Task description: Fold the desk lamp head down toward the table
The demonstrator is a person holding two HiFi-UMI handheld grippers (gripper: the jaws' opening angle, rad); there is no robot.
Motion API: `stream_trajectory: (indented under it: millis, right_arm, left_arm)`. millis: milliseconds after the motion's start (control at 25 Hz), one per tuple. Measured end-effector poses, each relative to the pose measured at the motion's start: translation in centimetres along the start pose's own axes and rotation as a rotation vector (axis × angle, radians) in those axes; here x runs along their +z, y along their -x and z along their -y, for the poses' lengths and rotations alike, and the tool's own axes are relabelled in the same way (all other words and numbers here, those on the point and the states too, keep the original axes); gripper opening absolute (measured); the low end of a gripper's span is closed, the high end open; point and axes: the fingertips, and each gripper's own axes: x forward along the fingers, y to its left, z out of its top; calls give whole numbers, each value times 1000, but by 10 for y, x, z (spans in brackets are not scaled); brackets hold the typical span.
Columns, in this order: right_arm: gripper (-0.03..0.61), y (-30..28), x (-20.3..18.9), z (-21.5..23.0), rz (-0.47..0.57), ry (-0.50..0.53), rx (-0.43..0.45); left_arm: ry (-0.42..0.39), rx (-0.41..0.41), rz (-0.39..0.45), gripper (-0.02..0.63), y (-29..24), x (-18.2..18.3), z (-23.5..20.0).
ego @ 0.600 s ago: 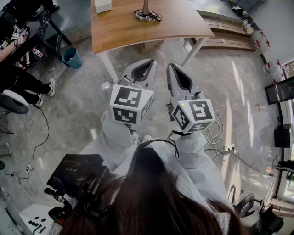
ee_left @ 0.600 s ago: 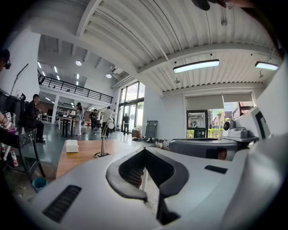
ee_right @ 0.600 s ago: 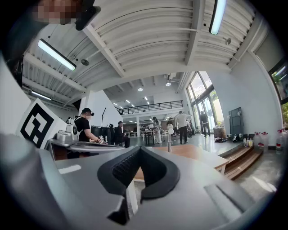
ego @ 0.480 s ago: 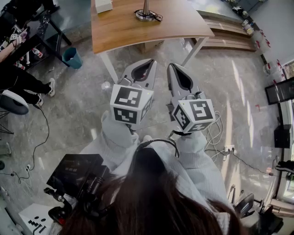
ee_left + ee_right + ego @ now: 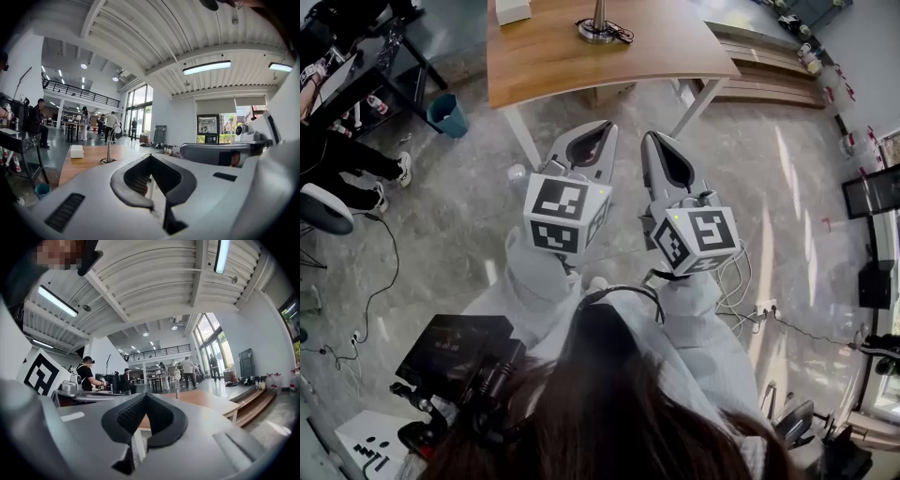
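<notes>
The left gripper [image 5: 602, 128] and the right gripper [image 5: 651, 137] are both clenched on nothing, side by side and pointing roughly level. Well ahead of their tips, the desk lamp [image 5: 596, 28] stands on the wooden table [image 5: 553, 66], untouched by either.

Grey left gripper [image 5: 600, 129] and right gripper [image 5: 652, 139] — black-and-white marker cubes [image 5: 567, 214] — pale ribbed sleeves [image 5: 534, 274].

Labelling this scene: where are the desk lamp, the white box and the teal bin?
desk lamp [image 5: 593, 34]: head view, its round base.
white box [image 5: 512, 10]: head view, its top face.
teal bin [image 5: 450, 124]: head view, its side wall.
</notes>
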Motion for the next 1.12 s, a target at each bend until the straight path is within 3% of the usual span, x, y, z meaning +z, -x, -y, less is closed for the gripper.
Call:
stream_trajectory:
  millis: [400,600,840,1120]
  right_arm:
    - [2,-26,-25,35,-45,-60,18]
    - [2,-94,-32,72,-54,-40,4]
    - [2,-198,-20,122,-36,-37,-25]
    - [2,-288,-19,185,-62,-54,-45]
  left_arm:
    - [28,26,-26,2,-40,-16,-22]
    - [19,31,-30,3,-103,-12,-75]
    - [6,22,-1,2,-184,25,-156]
    - [5,11,-43,2,-275,37,-217]
